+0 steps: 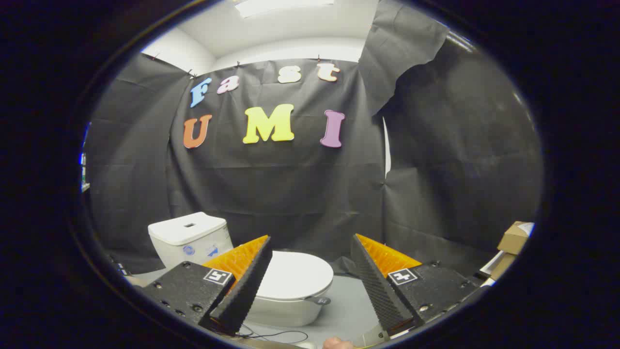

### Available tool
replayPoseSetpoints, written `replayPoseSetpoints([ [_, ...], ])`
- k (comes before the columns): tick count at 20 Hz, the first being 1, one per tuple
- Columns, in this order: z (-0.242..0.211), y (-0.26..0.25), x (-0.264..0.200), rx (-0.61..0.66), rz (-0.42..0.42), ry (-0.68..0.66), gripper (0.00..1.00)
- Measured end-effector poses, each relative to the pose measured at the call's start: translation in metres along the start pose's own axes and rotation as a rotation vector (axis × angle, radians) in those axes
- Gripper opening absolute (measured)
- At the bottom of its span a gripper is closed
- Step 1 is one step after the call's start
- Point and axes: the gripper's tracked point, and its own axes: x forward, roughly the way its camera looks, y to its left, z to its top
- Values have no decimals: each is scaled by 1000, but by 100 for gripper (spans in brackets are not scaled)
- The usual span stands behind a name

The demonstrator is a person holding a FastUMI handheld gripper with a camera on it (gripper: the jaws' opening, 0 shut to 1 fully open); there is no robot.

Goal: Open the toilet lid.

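A white toilet stands on the grey floor ahead of me, its lid (298, 274) lying flat and closed over the bowl (286, 310). The white tank (190, 237) rises behind it, beyond my left finger. A small dark grey tab (318, 300) sticks out at the lid's front rim. My gripper (310, 242) hovers above and in front of the toilet, open wide, with nothing between the fingers. The left finger (244, 281) overlaps the lid's left part in the view; the right finger (378, 286) sits off to the lid's right.
Black cloth walls enclose the toilet behind and on both sides. Cardboard boxes (513, 237) are stacked beyond the right finger near the wall. A thin dark cable (281, 334) lies on the grey floor (348, 310) before the bowl. A fingertip (336, 344) shows below the gripper.
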Motion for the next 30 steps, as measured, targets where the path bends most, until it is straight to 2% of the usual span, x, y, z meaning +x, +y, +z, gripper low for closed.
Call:
replayPoseSetpoints([
  [7, 2, -23, 4, 97, -40, 6, 100],
  [21, 12, -16, 2, 9, -36, -67, 100],
  [30, 10, -17, 2, 6, -41, -68, 100],
])
